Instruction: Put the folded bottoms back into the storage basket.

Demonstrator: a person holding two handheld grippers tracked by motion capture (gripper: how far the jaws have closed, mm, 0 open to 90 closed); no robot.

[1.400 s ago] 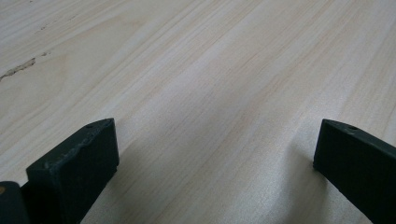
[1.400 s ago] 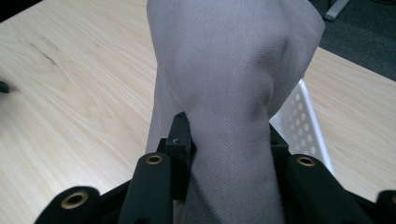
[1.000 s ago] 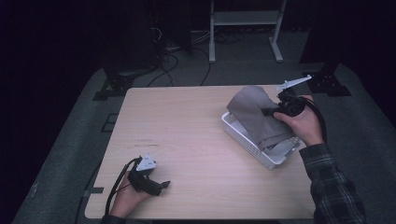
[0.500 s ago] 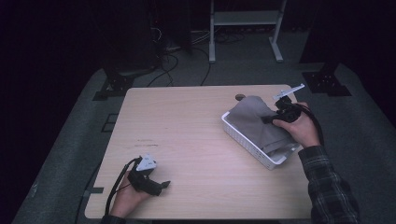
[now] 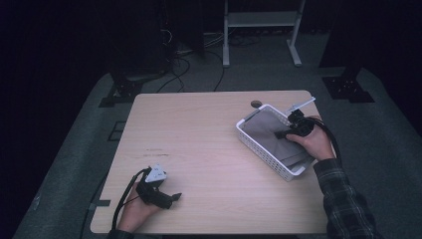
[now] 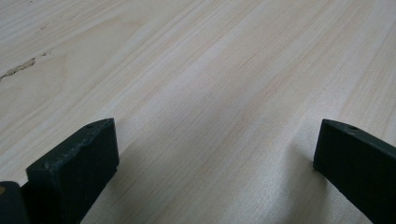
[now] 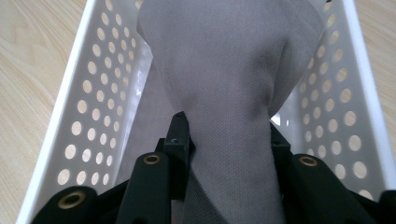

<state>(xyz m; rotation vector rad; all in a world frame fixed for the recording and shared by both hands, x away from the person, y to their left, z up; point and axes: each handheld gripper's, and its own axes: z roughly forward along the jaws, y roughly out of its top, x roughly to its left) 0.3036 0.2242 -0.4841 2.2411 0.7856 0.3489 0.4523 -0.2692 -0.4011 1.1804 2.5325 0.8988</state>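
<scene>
Two grippers: one idle near the person, one working farther off.
Left gripper (image 5: 175,197): near edge of table (image 5: 209,149), resting on the wood, jaws spread wide w/ nothing between; same spot as 1 s ago.
Right gripper (image 5: 279,133): inside the basket, jaws clenched on a fold of the grey cloth; right gripper view shows the fabric pinched between them.
Grey cloth (image 7: 233,70): 1 s ago it was lifted, bunched above the basket; now lowered, lying mostly flat inside, filling the floor.
Meaning: prob. the cloth is as good as stowed; letting go and pulling the hand out looks like what's left.
White basket (image 5: 263,152): perforated walls, right side of table, set at an angle.
In the way: basket's far rim close to the gripper; a tuck of cloth may drag out on exit.
Beyond: small round dark thing (image 5: 256,104) at far table edge, just past the basket; metal stand (image 5: 261,20) and cables on the floor behind.
</scene>
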